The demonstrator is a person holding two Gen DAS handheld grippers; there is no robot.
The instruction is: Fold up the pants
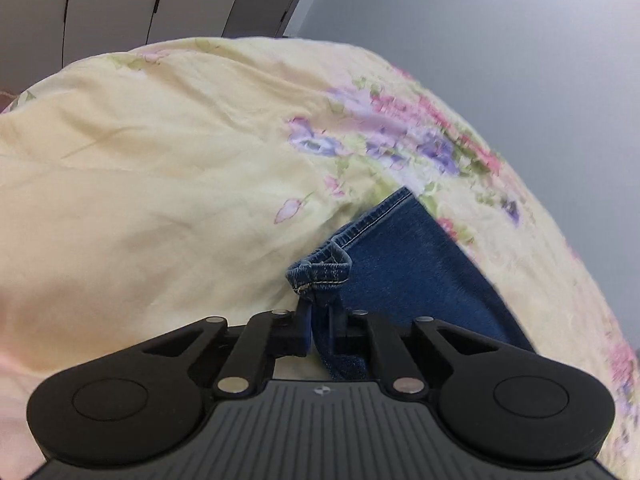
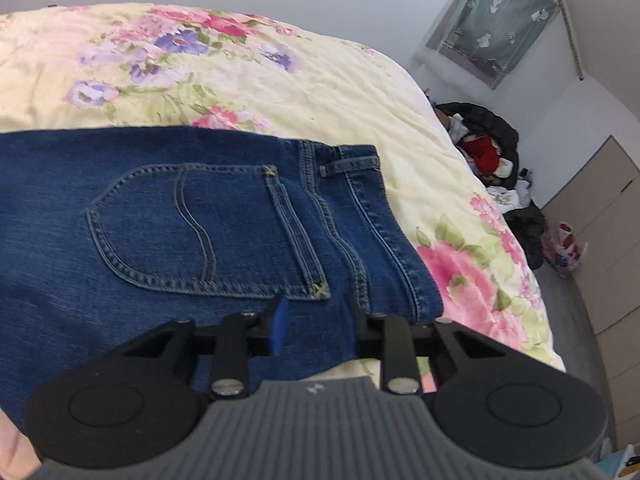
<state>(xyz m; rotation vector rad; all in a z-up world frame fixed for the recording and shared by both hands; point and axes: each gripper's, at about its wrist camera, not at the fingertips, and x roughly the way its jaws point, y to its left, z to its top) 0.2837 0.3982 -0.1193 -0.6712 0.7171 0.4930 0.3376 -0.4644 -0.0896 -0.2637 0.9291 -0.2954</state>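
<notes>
The blue denim pants (image 2: 180,220) lie flat on the bed, spread over its floral bedspread (image 2: 280,84), with a back pocket (image 2: 200,224) facing up and the waistband (image 2: 360,184) with its belt loop toward the bedspread's right edge. The left gripper (image 1: 320,320) is clamped on a bunched hem of the pants (image 1: 320,276), and the fabric runs away from it over the bedspread (image 1: 160,180) (this view is blurred on the right). The right gripper (image 2: 316,320) hovers just over the pants below the pocket, its fingers (image 2: 280,320) apart with nothing between them. Off the bedspread's right side, a heap of dark and red clothes (image 2: 488,148) sits on the floor near beige drawers (image 2: 600,220), and a curtained window (image 2: 500,20) is set in the wall above
</notes>
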